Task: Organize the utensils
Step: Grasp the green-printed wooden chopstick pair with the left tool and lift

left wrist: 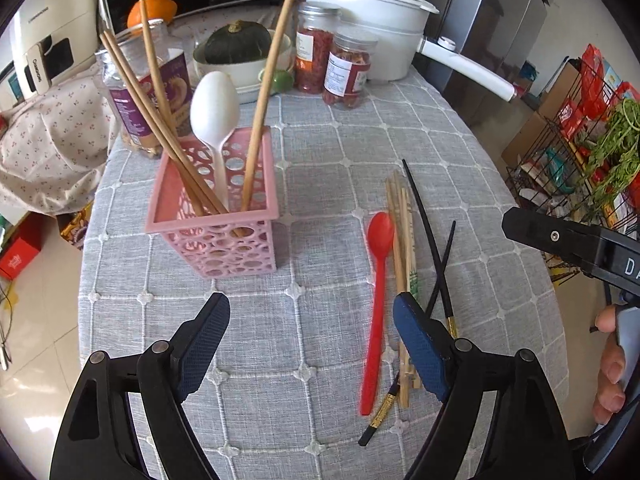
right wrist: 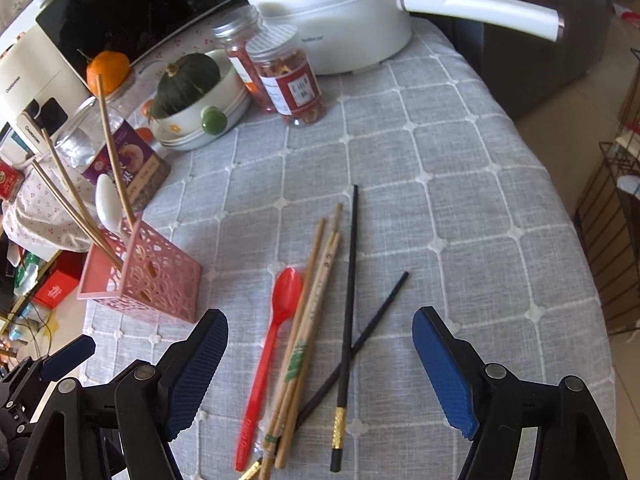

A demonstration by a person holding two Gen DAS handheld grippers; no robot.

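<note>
Two grippers hang over a table covered in a grey checked cloth, both with jaws spread wide and nothing between the blue pads. On the cloth below the right gripper lies a loose bundle of utensils: a red plastic spoon on the left, pale wooden chopsticks touching its right side, and two black chopsticks with gold bands crossing each other just right of those. In the left wrist view, the left gripper sits above bare cloth, its right finger overlapping the near part of that bundle. Farther off and to the left stands a pink perforated plastic holder, upright, holding four brown wooden chopsticks and a white plastic spoon, bowl up. At the far edge are a white pot with a long handle, two clear jars of red contents and a dark green squash in a white bowl.
</note>
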